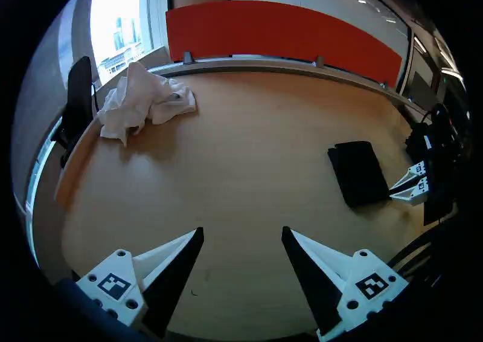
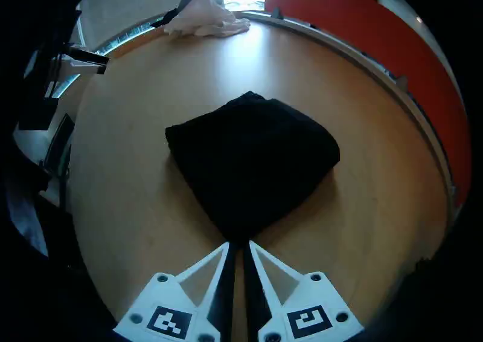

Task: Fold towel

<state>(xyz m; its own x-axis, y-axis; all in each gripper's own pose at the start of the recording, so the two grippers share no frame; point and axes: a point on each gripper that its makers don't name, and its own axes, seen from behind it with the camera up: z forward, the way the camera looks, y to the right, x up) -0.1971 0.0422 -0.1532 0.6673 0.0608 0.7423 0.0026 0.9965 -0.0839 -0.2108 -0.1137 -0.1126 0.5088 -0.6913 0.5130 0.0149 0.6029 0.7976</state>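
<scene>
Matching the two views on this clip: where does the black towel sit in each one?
Left gripper view: the black towel lies right of centre, far off, with the right gripper at its edge.
Right gripper view: the black towel sits at centre, its near corner at the right gripper's tips.
Shared landmark: the crumpled white cloth near the red partition's end.

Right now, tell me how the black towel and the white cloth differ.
Colour: the black towel is dark, the white cloth pale. Shape: the black towel lies flat and neatly folded; the white cloth is a crumpled heap. Place: the black towel sits mid-table, a corner at the right gripper; the white cloth lies by the far edge. Both rest on the wooden table.
</scene>
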